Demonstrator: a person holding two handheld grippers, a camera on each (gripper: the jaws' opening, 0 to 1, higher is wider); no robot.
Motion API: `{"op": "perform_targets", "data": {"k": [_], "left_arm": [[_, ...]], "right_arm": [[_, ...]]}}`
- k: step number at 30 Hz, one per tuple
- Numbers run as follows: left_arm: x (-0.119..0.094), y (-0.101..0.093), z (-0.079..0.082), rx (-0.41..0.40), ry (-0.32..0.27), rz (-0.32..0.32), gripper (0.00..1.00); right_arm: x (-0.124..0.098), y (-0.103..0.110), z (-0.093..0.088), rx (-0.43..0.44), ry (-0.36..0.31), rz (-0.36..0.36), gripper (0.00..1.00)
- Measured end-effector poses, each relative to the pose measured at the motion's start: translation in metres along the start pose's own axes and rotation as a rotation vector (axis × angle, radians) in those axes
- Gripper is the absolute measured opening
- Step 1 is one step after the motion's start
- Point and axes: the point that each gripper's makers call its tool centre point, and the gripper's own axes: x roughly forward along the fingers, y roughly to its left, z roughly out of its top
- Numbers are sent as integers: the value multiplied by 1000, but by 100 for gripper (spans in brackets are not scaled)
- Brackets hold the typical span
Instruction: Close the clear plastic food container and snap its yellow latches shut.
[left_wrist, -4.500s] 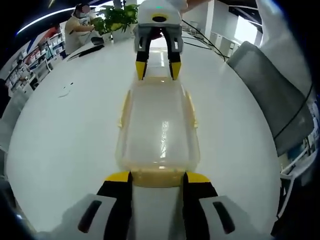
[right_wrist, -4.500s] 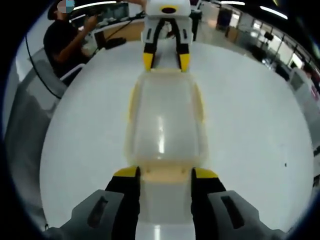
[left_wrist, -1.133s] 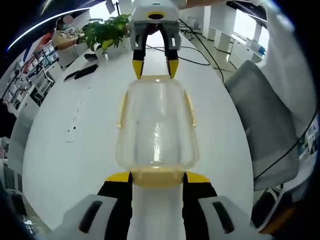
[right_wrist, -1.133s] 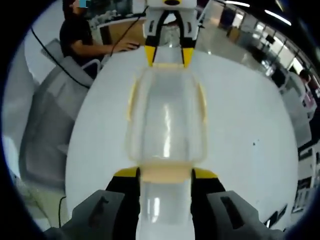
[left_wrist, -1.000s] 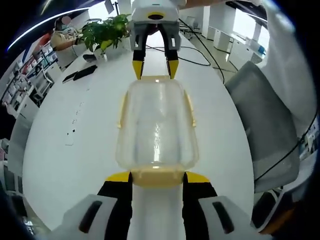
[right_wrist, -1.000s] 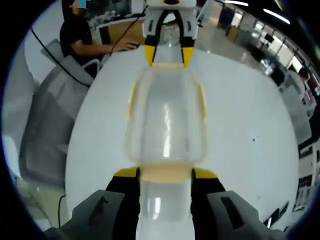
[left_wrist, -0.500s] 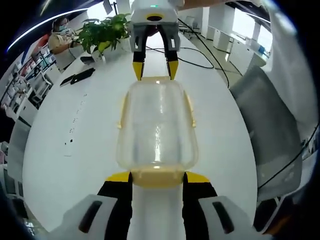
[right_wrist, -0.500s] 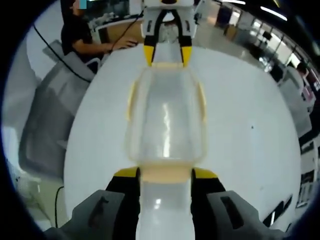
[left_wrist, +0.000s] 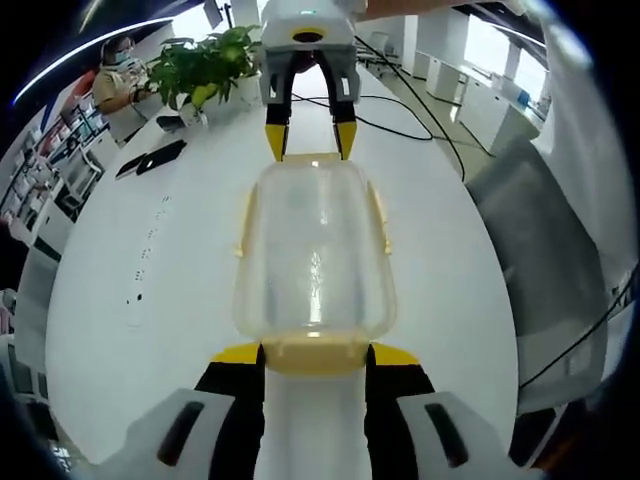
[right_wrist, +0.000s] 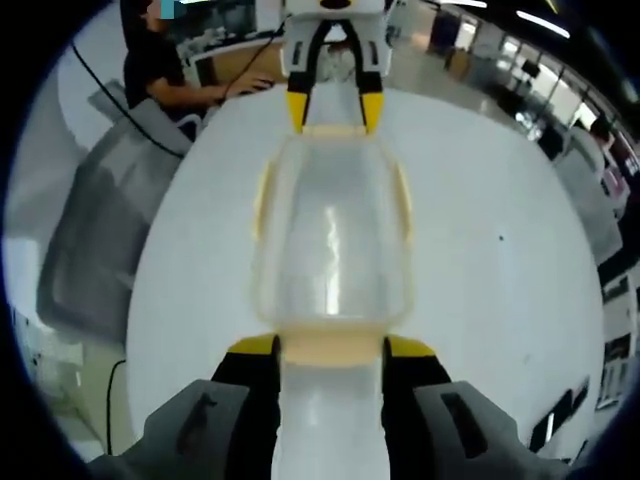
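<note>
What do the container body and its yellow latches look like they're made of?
Container: apparently clear, slightly frosted plastic; the white table shows through and glare streaks its top. Yellow latches: likely opaque, matte plastic, showing no comparable glare.

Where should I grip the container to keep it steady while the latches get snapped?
Take the clear container by its two short ends, one gripper from each end along its length. It is long and narrow with rounded walls, and yellow latches run along both long sides, so end grips leave them free. The left gripper and right gripper already straddle opposite ends.
</note>
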Motion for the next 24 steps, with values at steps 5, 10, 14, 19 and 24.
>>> {"op": "perform_targets", "data": {"k": [5,10,14,19,24], "left_arm": [[6,-1,9,5,-6,-1,33],[13,-4,16,5,-9,-2,33],[18,-4,22,9,-15,1,33],[26,-2,30,10,-21,-3,33],[33,1,33,18,-20,-6,33]], "right_arm": [[-4,2,-9,6,3,3,35],[-8,3,-18,9,6,6,35],[-11,3,-24,9,7,8,35],[-15,2,-34,12,12,8,35],[-16,1,-42,17,19,8,35]]}}
